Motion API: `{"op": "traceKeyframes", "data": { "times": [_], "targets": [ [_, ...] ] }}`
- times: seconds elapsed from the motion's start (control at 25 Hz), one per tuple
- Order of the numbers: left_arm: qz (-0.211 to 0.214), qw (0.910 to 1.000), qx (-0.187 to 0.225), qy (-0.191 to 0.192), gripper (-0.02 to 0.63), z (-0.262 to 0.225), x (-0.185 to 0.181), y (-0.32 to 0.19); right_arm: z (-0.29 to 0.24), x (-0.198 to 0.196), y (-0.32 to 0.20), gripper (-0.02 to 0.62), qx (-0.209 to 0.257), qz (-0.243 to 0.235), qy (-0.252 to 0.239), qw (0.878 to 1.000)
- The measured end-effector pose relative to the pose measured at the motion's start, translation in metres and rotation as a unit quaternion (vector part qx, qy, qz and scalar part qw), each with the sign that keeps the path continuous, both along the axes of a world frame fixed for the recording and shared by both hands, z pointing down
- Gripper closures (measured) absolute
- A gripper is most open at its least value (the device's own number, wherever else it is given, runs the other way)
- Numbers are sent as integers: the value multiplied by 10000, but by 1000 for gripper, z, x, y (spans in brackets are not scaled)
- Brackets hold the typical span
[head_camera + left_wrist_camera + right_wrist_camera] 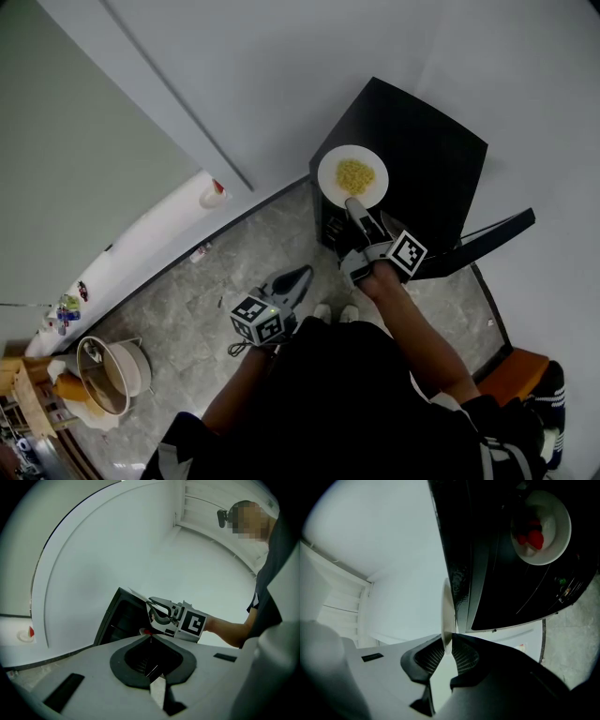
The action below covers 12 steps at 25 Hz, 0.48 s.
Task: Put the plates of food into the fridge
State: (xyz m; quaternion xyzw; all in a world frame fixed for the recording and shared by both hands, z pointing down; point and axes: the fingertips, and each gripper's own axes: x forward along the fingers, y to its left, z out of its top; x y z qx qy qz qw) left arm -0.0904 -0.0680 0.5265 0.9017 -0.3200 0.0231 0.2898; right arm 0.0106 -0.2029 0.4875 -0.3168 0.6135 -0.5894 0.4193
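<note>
A white plate (352, 176) with yellow food hovers over the front of the black mini fridge (422, 141). My right gripper (354, 204) is shut on its near rim. In the right gripper view the plate (446, 616) shows edge-on between the jaws of my right gripper (449, 641). Inside the fridge (497, 573) a white dish of red food (541, 527) sits on a shelf. My left gripper (298, 277) hangs lower left of the fridge, above the floor. In its own view the left gripper (150, 639) is shut with nothing in it and looks toward the right gripper (159, 613).
The fridge door (487, 234) stands open to the right. On the marble floor (216, 281) at lower left is a round white pot (108, 375). A white ledge (159, 234) with small items runs along the wall. An orange object (525, 370) lies at lower right.
</note>
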Motion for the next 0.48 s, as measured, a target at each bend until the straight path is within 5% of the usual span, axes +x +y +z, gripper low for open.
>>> {"op": "traceKeyframes", "data": {
  "times": [0.48],
  "targets": [
    [-165,9998,-39,37,583,4,-6,21,-6,-18,36,537,206,-457,-25,9987]
  ]
}}
